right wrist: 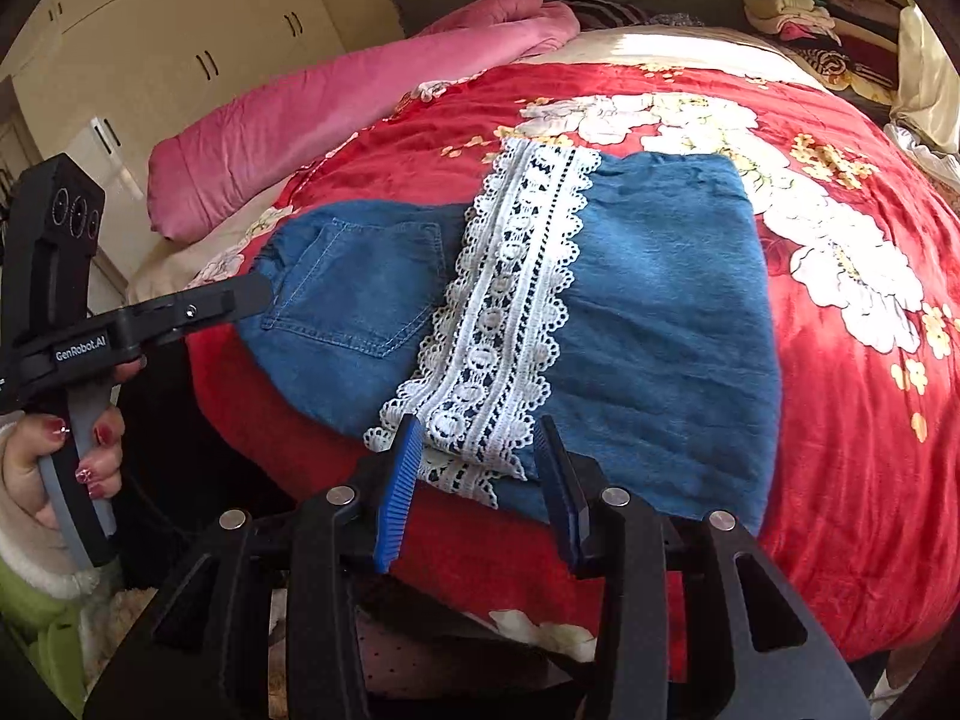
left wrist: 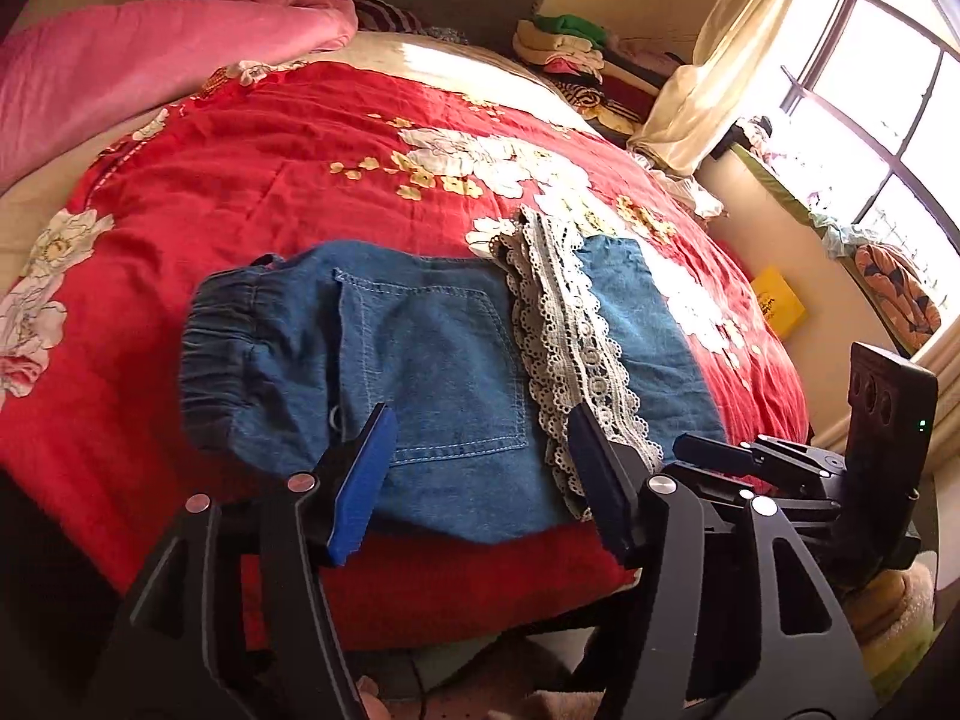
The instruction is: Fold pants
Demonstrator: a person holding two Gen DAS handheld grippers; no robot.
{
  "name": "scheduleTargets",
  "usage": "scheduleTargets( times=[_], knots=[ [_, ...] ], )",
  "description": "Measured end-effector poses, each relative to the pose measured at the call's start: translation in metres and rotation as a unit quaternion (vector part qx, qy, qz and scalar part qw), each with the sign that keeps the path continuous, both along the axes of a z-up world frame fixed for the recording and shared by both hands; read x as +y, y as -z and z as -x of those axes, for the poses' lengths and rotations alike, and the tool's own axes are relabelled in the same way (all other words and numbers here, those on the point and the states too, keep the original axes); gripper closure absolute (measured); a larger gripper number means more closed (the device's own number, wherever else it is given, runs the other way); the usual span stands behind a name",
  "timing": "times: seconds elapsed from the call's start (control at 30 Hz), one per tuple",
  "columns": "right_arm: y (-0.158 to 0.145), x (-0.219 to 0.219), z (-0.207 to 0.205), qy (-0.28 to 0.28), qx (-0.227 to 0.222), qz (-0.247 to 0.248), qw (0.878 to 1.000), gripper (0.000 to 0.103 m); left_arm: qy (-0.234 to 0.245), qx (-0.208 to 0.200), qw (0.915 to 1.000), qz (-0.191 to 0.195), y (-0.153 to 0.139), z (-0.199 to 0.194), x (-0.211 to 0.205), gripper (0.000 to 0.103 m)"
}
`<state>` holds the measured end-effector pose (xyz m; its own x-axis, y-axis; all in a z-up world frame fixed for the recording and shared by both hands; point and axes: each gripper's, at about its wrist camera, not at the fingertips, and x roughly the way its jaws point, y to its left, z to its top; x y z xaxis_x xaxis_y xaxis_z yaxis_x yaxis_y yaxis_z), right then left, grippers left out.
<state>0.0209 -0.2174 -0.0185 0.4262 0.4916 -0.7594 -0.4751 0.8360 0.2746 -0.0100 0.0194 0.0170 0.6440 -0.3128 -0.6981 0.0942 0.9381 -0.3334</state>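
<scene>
Blue denim pants point(left wrist: 432, 360) point(right wrist: 660, 312) lie folded on the red floral blanket point(left wrist: 270, 180) point(right wrist: 840, 450), near the bed's front edge. A white lace hem point(left wrist: 570, 330) point(right wrist: 516, 300) crosses their middle, with a back pocket and elastic waistband to its left. My left gripper point(left wrist: 480, 420) hovers open over the pocket side, touching nothing. My right gripper point(right wrist: 479, 426) hangs open just above the lace's near end, its pads clear of the cloth. In the right wrist view the left gripper point(right wrist: 240, 294) shows at the left, held by a hand point(right wrist: 90, 450).
A rolled pink quilt point(left wrist: 150, 60) point(right wrist: 330, 120) lies along the far left of the bed. Stacked clothes point(left wrist: 564, 42) point(right wrist: 792, 6) sit at the headboard corner. A window point(left wrist: 870, 90) and curtain are to the right, a yellow box point(left wrist: 777, 300) below, and a cream wardrobe point(right wrist: 180, 30) to the left.
</scene>
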Motion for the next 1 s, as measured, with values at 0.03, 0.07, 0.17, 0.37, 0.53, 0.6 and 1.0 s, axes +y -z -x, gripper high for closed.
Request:
scheduleTargets(
  times=[0.03,0.07,0.17,0.37,0.53,0.6,1.0],
  knots=[
    [0.005,0.002,-0.002,0.000,0.008,0.002,1.000,0.065,-0.003,0.001,1.0000,0.002,0.001,0.001,0.004,0.050],
    [0.010,0.005,-0.004,0.000,0.018,0.005,1.000,0.064,-0.007,0.000,1.0000,0.001,0.001,0.002,0.007,0.049],
    [0.028,0.009,-0.009,0.008,0.043,0.018,0.999,0.064,-0.014,0.001,0.9999,-0.001,0.004,0.003,0.016,0.048],
    [0.023,0.006,-0.007,0.010,0.043,0.006,0.999,0.063,-0.029,0.003,0.9995,0.010,0.005,0.005,0.034,0.047],
    [-0.008,0.002,0.000,0.007,0.020,-0.027,0.999,0.059,-0.050,-0.009,0.9986,0.011,-0.003,0.010,0.054,0.040],
    [-0.019,0.004,0.001,0.000,0.009,-0.033,0.999,0.055,-0.061,-0.015,0.9980,0.008,-0.006,0.014,0.063,0.038],
    [-0.067,0.045,-0.037,-0.020,-0.029,-0.045,0.998,0.028,-0.090,-0.004,0.9959,-0.013,0.008,0.019,0.092,0.024]
  ],
)
